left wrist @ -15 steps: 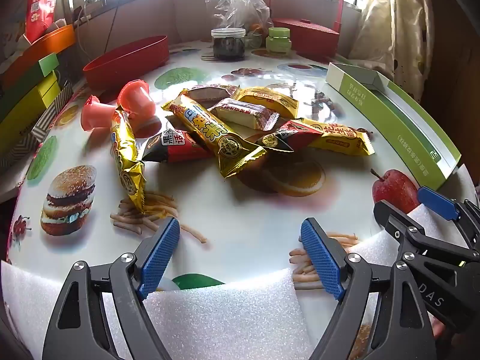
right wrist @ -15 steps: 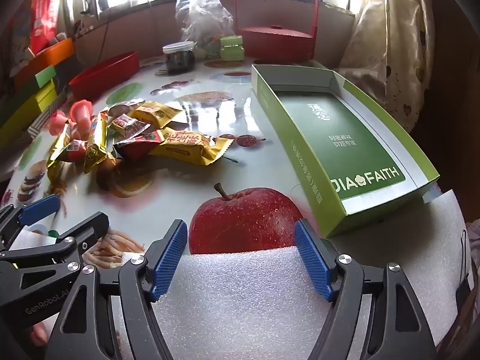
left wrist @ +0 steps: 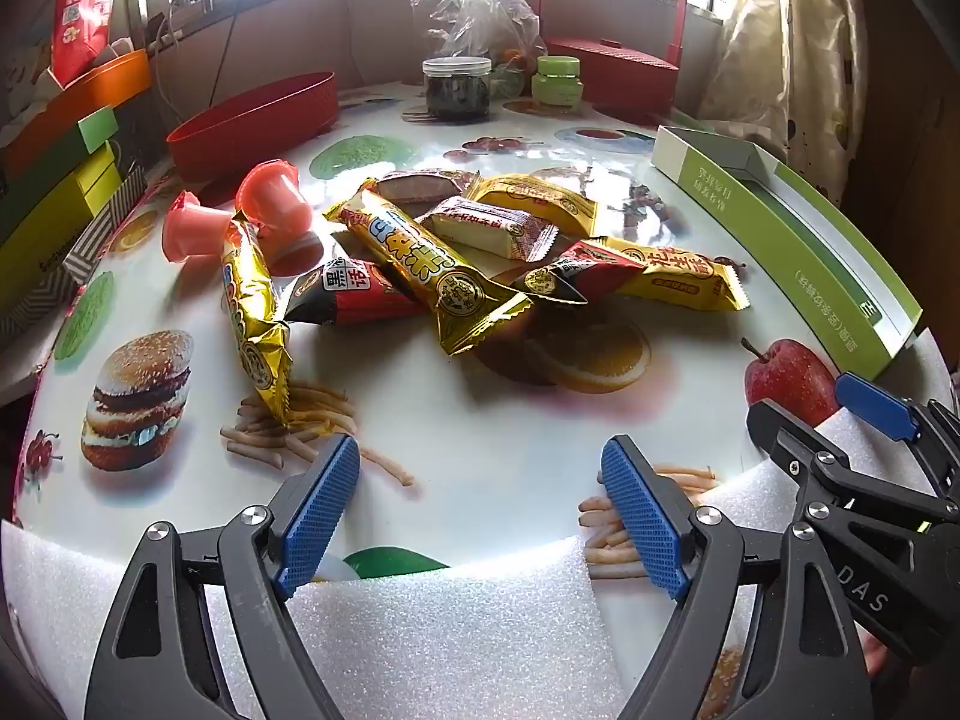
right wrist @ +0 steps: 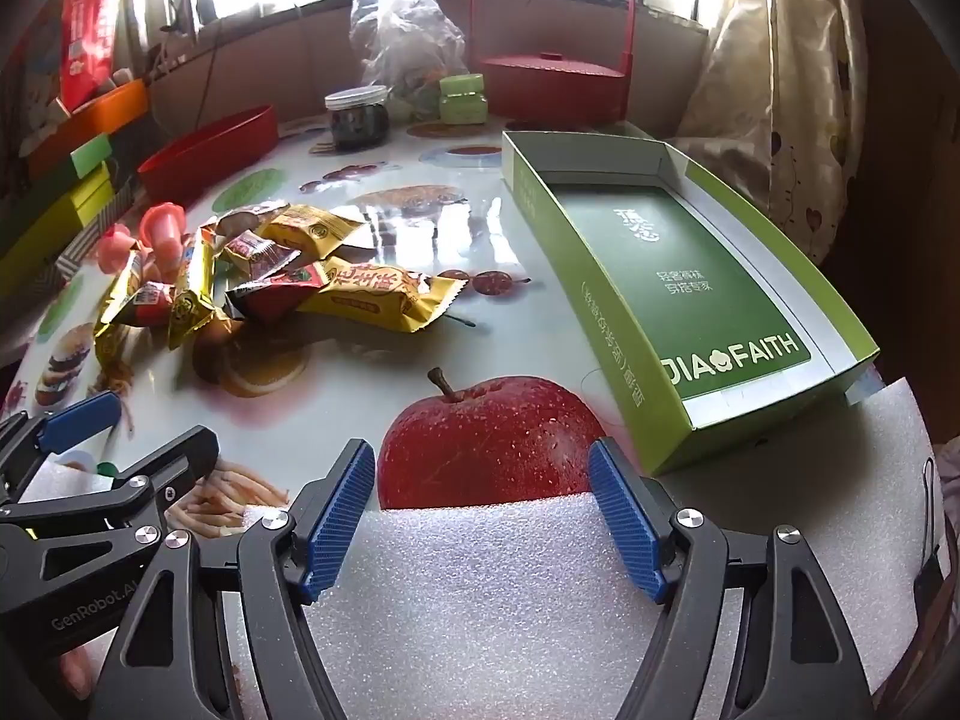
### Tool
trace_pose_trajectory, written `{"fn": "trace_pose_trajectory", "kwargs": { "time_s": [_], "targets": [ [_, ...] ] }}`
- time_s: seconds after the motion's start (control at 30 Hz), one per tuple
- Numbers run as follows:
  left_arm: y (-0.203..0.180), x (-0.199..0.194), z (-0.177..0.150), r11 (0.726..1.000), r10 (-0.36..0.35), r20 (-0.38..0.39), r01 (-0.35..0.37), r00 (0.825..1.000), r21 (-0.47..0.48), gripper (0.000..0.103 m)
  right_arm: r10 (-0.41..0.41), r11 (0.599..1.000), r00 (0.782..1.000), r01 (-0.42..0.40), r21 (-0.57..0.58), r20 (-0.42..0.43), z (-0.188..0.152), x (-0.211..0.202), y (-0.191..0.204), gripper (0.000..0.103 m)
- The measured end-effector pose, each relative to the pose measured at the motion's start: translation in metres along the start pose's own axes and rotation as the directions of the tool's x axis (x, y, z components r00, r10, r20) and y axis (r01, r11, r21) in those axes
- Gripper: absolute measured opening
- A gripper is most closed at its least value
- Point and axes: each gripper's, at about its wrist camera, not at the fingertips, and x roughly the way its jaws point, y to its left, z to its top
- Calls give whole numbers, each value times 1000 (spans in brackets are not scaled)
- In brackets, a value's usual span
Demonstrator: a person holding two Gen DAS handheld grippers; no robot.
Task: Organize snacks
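A pile of wrapped snacks [left wrist: 456,246] lies mid-table: gold bars, red-black packs, a white-red cake pack. Two pink jelly cups [left wrist: 270,198] lie on their sides at its left. The pile also shows in the right wrist view [right wrist: 288,282]. An open, empty green box tray [right wrist: 678,276] sits at the right; its side shows in the left wrist view [left wrist: 798,252]. My left gripper [left wrist: 480,510] is open and empty near the front edge, short of the pile. My right gripper [right wrist: 483,498] is open and empty over the printed apple, left of the tray's near end.
White foam padding [right wrist: 510,600] lines the table's front edge. A red oval basin [left wrist: 258,120], a dark jar [left wrist: 456,90], a green jar [left wrist: 558,81], a plastic bag and a red handled basket [right wrist: 552,72] stand at the back. Coloured boxes [left wrist: 54,192] stack at the left.
Both grippers have moved slightly forward over the table. Nothing was picked up or shifted.
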Motion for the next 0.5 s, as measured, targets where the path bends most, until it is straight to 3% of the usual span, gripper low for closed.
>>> {"fn": "trace_pose_trajectory", "kwargs": {
  "time_s": [0.5],
  "targets": [
    [0, 0, 0, 1000, 0, 1, 0, 1000, 0, 83, 2, 1000, 1000, -2, 1, 3, 0, -1, -1, 74]
  ]
}}
